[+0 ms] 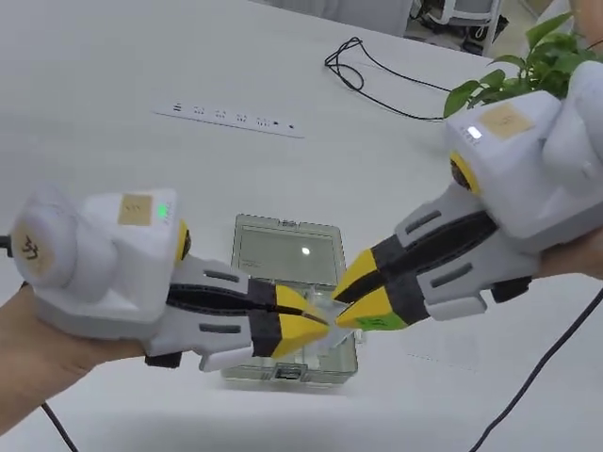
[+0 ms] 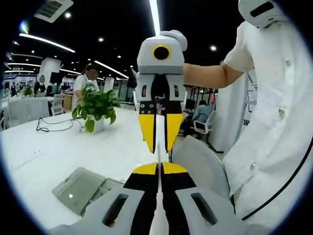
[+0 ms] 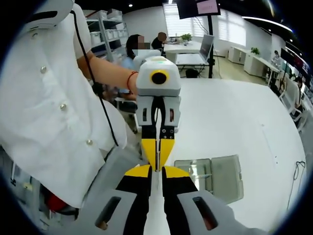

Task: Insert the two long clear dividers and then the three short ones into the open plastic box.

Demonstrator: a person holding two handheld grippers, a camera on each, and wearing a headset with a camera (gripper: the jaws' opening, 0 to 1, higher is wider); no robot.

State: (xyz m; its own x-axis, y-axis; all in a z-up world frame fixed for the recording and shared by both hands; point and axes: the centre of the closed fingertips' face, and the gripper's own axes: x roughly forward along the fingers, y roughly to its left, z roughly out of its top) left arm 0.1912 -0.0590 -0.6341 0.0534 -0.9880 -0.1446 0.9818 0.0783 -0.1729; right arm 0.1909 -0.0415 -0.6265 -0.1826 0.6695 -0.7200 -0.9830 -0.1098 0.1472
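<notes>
Fingertips of the left gripper and the right gripper pinch one clear divider between them, just above the open plastic box. Early going, I'd judge. No divider looks seated, so probably all five remain.

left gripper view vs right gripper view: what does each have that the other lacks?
Left gripper view, not the right one: the potted plant on the workbench and a ceiling vent, with the right claw facing the camera. Right gripper view, not the left one: a screen on a stand and shelving, with the left claw facing. Both: the open box, the white shirt, and a thin clear divider edge-on, apparently pinched by both claws.
</notes>
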